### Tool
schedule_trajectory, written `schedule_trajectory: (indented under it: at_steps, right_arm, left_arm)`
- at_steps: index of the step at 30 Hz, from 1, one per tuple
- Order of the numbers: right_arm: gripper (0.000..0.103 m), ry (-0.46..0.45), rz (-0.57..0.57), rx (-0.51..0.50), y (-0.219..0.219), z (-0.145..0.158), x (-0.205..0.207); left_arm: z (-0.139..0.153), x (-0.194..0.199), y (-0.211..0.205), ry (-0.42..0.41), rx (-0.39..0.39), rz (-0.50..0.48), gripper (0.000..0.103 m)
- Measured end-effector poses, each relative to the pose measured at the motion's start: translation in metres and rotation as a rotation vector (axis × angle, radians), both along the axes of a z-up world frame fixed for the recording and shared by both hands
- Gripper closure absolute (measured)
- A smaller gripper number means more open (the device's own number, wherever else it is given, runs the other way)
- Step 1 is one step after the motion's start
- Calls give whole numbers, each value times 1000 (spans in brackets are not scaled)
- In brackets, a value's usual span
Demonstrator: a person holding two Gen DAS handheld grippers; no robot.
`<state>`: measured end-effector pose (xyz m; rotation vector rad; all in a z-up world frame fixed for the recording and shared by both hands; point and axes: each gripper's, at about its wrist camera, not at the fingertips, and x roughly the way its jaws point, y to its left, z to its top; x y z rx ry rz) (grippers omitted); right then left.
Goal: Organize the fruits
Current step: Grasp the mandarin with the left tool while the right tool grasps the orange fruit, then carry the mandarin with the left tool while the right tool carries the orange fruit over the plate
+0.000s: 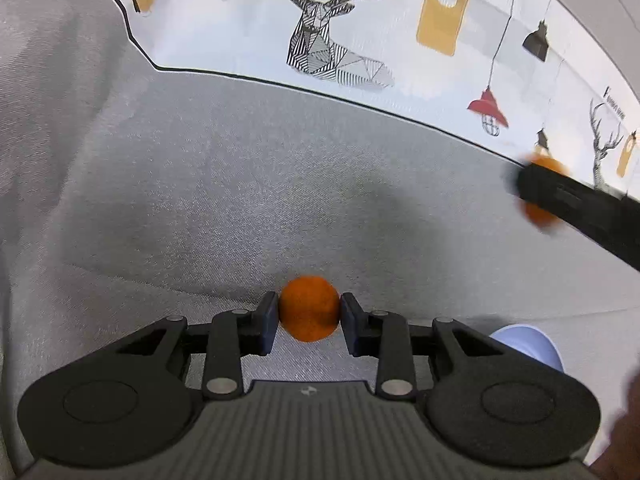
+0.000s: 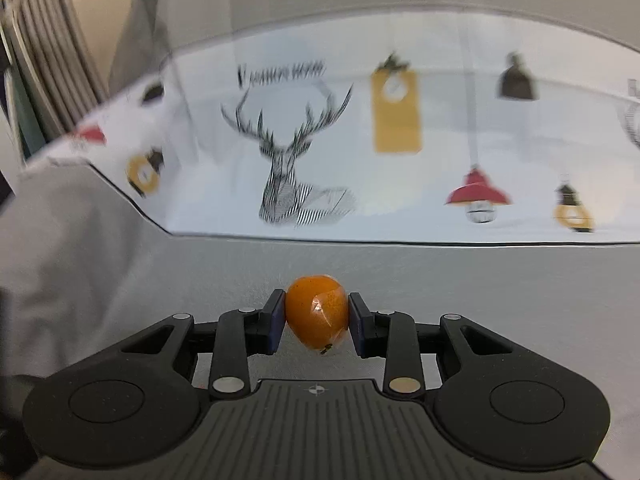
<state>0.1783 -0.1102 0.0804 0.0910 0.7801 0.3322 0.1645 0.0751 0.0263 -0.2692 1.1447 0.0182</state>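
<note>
In the left wrist view, my left gripper [image 1: 309, 309] is shut on a small round orange fruit [image 1: 309, 308], held above the grey cloth. In the right wrist view, my right gripper [image 2: 316, 314] is shut on a glossy orange fruit [image 2: 316, 314] with its stem end pointing down. The right gripper's black finger [image 1: 576, 204] also shows blurred at the right edge of the left wrist view, with its orange fruit [image 1: 540, 216] partly hidden behind it.
A grey cloth [image 1: 200, 200] covers the near surface. Beyond it lies a white printed mat [image 1: 360, 20] with deer and lamp drawings. A pale blue bowl rim [image 1: 528, 344] peeks out at the lower right, behind my left gripper. Folded fabric [image 2: 44, 60] stands at the far left.
</note>
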Motion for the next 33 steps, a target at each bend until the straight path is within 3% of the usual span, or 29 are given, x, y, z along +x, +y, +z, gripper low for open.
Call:
schedule_trajectory:
  at_steps: [5, 13, 17, 23, 28, 33]
  right_arm:
    - [68, -62, -17, -24, -36, 27, -66]
    - [69, -35, -148, 17, -97, 13, -142]
    - [69, -51, -190, 9, -121, 13, -155]
    - [69, 4, -206, -6, -145, -4, -167]
    - [68, 30, -188, -9, -152, -11, -165]
    - [68, 54, -168, -5, -146, -20, -155]
  left_arm:
    - [9, -14, -5, -25, -23, -18, 67]
    - [26, -42, -24, -99, -37, -80, 67]
    - [38, -60, -35, -166, -52, -113, 66]
    - [51, -102, -53, -229, -147, -165, 67]
    - [56, -113, -78, -289, -104, -258, 67]
    - [47, -103, -91, -286, -116, -278, 67]
